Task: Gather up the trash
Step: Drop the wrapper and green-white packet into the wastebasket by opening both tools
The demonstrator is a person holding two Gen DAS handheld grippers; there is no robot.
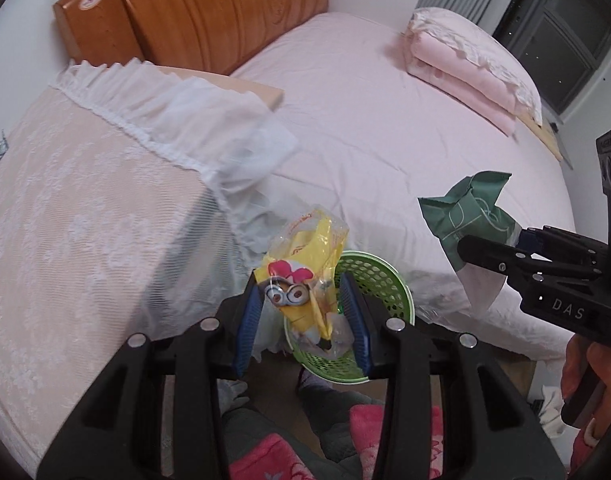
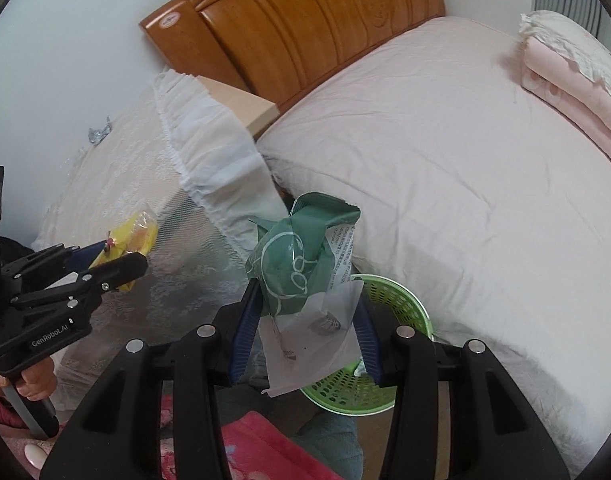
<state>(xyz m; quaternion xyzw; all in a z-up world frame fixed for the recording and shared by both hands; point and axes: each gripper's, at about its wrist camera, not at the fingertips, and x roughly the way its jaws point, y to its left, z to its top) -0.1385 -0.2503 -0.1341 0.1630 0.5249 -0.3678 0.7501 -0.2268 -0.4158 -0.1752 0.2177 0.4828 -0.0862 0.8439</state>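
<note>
The left gripper [image 1: 305,304] is clamping a yellow cartoon wrapper [image 1: 301,276] directly above the green perforated basket [image 1: 385,280], which is sitting on the floor against the bed [image 1: 365,120]. At three o'clock of it, the right gripper [image 2: 305,320] is gripping a crumpled green packet [image 2: 297,256] with white paper [image 2: 309,348], the basket lying at four o'clock.

Pink-sheeted bed [image 1: 365,120], carved wooden headboard [image 1: 209,12], white wall [image 2: 65,40], dark window [image 1: 561,40], lace-covered side table [image 1: 85,220]
</note>
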